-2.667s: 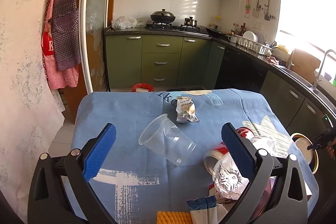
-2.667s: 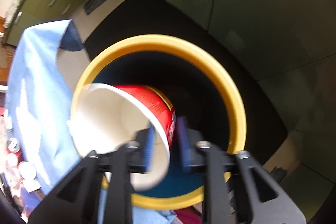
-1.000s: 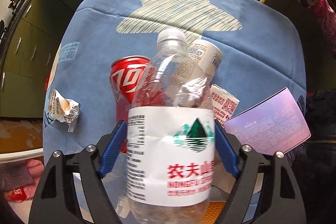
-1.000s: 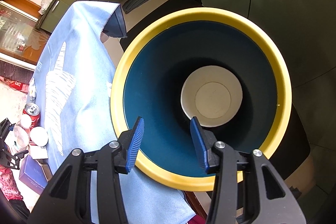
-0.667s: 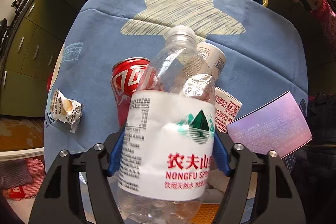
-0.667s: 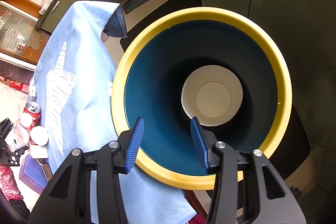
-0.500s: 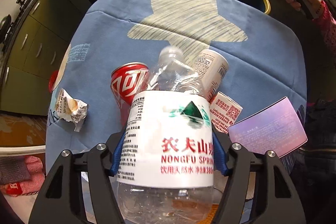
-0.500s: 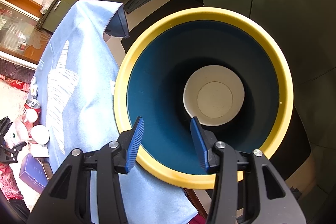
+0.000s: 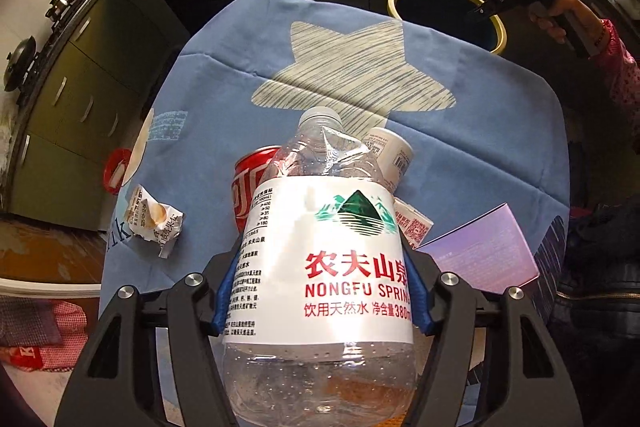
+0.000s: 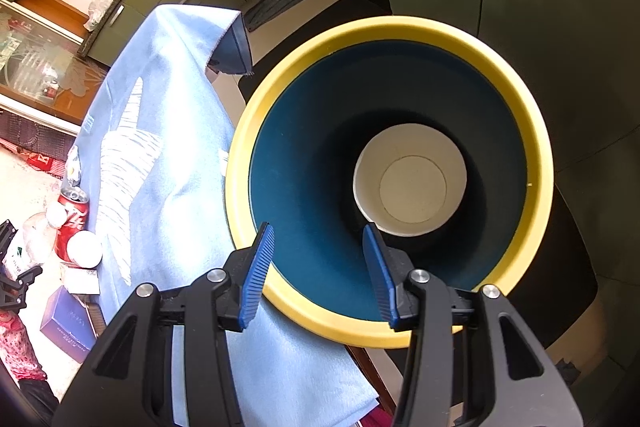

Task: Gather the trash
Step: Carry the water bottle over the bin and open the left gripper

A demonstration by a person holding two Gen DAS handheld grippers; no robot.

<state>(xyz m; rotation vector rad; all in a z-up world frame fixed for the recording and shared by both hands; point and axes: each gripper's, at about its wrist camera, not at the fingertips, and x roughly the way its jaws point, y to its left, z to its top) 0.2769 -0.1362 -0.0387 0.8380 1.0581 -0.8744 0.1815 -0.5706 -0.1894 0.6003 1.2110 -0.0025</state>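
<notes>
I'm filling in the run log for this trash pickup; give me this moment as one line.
left gripper: shut on water bottle, above table | right gripper: open, empty, over bin | paper cup: in bin

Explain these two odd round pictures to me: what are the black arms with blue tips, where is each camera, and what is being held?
There is no robot here. A person holds a pair of hand tongs in each hand, and a wide-angle camera on each looks forward along its two blue-padded fingers.

In the left-hand picture, the left tongs are clamped on a clear water bottle. Below it is a table under a blue cloth, with a red can, a crumpled wrapper, a white cup and a purple box.

In the right-hand picture, the right tongs stand open and empty above a yellow-rimmed bin beside the table. A paper cup lies at its bottom.
</notes>
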